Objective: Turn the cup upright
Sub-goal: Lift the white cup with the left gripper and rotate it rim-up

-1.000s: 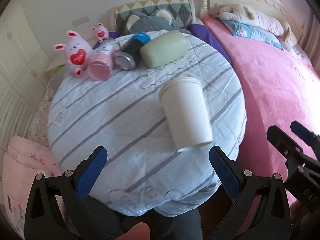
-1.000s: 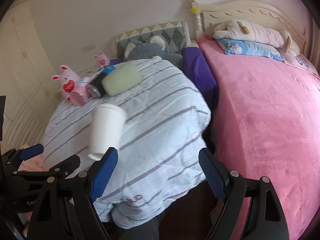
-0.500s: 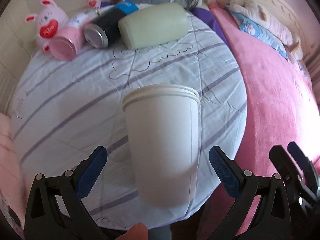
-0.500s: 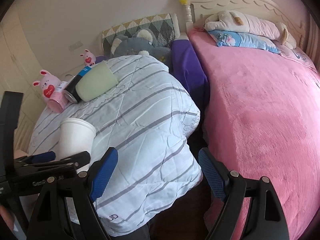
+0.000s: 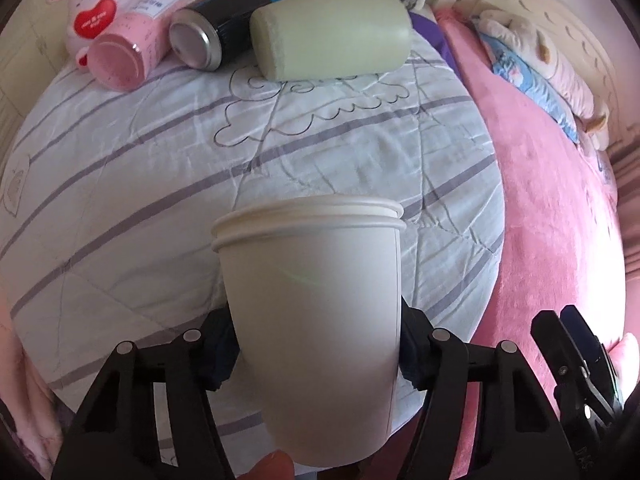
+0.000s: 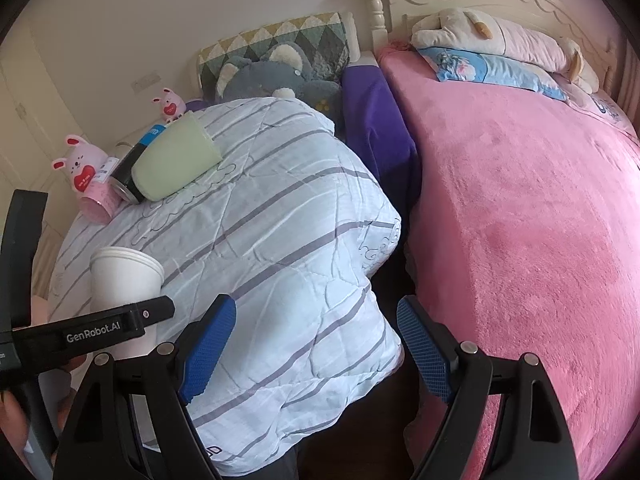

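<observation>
- A white paper cup (image 5: 316,320), seemingly two cups nested with doubled rolled rims, fills the near centre of the left wrist view, rim pointing away from the camera and base toward it.
- The left gripper (image 5: 316,354) is clenched on the cup: its dark blue pads press both sides of the lower wall.
- In the right wrist view the cup (image 6: 122,276) stands rim-up at the near left edge of the quilt, with the left gripper's black finger (image 6: 100,326), printed "GenRobot.AI", across its lower part. Whether its base touches the quilt cannot be told.
- The right gripper (image 6: 316,346) holds nothing; its blue textured pads (image 6: 208,344) stand wide apart above the quilt's near right edge.
- The pale blue quilt with grey-purple stripes (image 5: 160,184) lies folded on a bed.
- At its far end three containers lie on their sides, side by side: a pale green plastic tumbler (image 5: 332,34), a black can with a blue band (image 5: 224,20), and a pink cylindrical bottle (image 5: 128,48).
- A pink plush rabbit with a red heart (image 5: 94,12) sits just behind the pink bottle.
- A bright pink fleece blanket (image 6: 520,216) covers the adjoining bed to the right.
- A grey plush toy (image 6: 276,72) rests against a diamond-patterned cushion (image 6: 280,36) beyond the quilt.
</observation>
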A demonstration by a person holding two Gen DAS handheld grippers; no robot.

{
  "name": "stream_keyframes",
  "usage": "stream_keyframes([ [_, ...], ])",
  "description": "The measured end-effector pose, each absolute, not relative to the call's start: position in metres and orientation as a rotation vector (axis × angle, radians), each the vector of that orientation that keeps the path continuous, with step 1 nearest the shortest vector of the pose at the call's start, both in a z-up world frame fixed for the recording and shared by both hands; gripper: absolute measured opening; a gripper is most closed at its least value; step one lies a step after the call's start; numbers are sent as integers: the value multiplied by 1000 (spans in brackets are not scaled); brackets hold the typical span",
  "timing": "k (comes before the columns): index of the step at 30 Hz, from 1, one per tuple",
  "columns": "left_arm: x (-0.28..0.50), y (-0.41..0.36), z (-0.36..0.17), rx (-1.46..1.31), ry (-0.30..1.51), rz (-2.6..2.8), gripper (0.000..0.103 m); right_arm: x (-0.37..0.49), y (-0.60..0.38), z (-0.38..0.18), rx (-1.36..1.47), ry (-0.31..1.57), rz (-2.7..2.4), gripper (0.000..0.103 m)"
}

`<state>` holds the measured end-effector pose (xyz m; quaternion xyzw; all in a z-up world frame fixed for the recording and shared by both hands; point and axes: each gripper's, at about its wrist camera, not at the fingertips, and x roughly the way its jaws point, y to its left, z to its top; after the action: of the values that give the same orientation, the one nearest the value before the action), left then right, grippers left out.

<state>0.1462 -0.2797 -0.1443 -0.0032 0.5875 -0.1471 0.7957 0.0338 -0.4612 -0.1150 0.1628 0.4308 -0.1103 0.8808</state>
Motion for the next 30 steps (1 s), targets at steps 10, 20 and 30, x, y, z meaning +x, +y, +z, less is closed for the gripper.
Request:
stream_keyframes([
  [10,148,-294,-105,102,929,-389,65,31,-460,-115,349,892,-231,84],
  [20,146,-318,-111,128,560,-415,65,26,-470,-123,371,905,-274,84],
  [30,141,-327,-129,191,637,-428,65,26,-473,-130,381,925,-280,84],
])
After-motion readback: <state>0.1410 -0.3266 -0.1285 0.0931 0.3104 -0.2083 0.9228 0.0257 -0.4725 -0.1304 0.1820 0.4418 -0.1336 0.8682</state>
